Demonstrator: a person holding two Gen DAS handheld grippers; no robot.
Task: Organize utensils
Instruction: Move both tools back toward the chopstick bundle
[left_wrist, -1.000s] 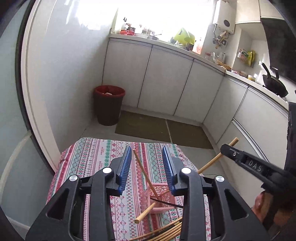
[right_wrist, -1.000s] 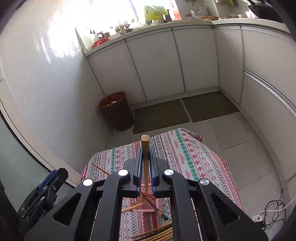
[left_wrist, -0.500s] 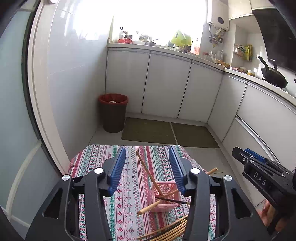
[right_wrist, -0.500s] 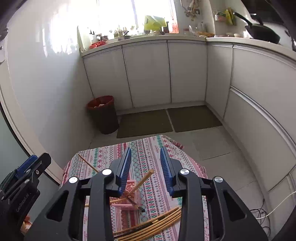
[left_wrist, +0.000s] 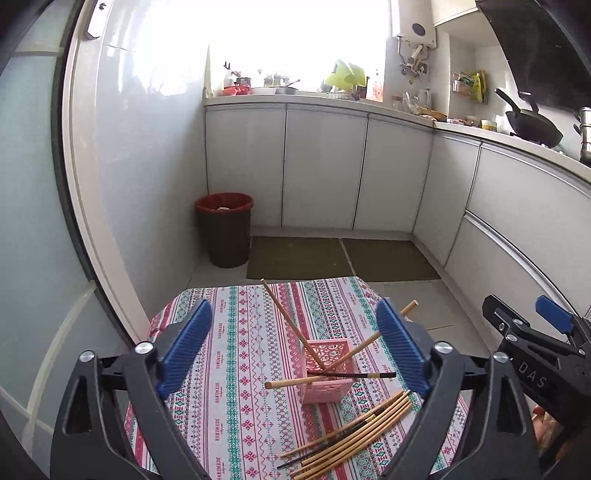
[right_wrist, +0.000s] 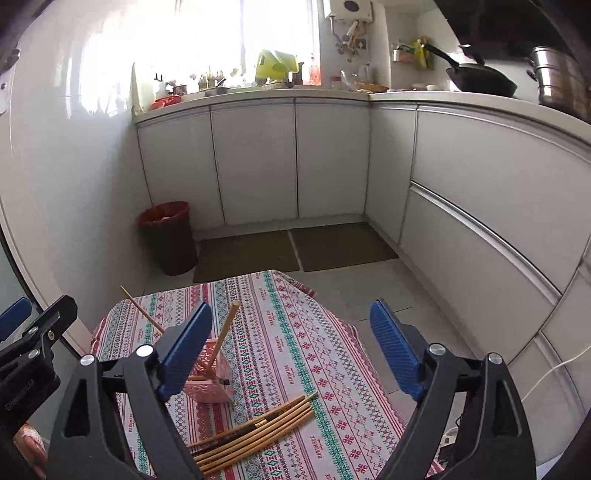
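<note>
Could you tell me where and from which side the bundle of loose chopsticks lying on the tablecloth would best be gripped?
Probably at mid-length, from above, fingers straddling the bundle across its width. The loose chopsticks lie flat and nearly parallel on the tablecloth, beside the pink basket, so there is no gap beneath them. The right gripper seems nearer; its jaws are opening with nothing between them.

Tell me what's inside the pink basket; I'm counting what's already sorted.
Four chopsticks show in the pink basket: three wooden chopsticks leaning out and a dark chopstick across the rim. Its walls hide the bottom, so any others cannot be seen.
</note>
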